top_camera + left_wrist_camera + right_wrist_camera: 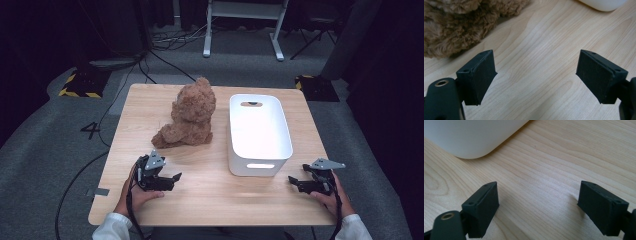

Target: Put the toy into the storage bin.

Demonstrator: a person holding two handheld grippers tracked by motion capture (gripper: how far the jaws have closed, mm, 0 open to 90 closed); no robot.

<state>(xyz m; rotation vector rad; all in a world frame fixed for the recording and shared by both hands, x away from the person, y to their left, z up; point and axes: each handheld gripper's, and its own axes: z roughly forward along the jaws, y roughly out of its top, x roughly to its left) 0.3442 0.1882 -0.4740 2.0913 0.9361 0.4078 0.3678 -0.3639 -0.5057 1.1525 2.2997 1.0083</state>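
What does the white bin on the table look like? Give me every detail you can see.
The white bin is a rectangular tub with rounded corners, apparently smooth plastic. It has a slot handle cut into each short end wall, near and far. It stands upright and open-topped, with nothing visible inside, on the right half of the wooden table, long side running away from the person. Only the table touches it: the brown teddy bear sits just to its left with a gap between them, and both tongs are clear of it.

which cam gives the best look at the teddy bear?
High view: the whole teddy bear sits on the table, left of the white bin. The left gripper view catches a patch of its brown fur at the upper left; the right gripper view looks at the bin's corner and wood.
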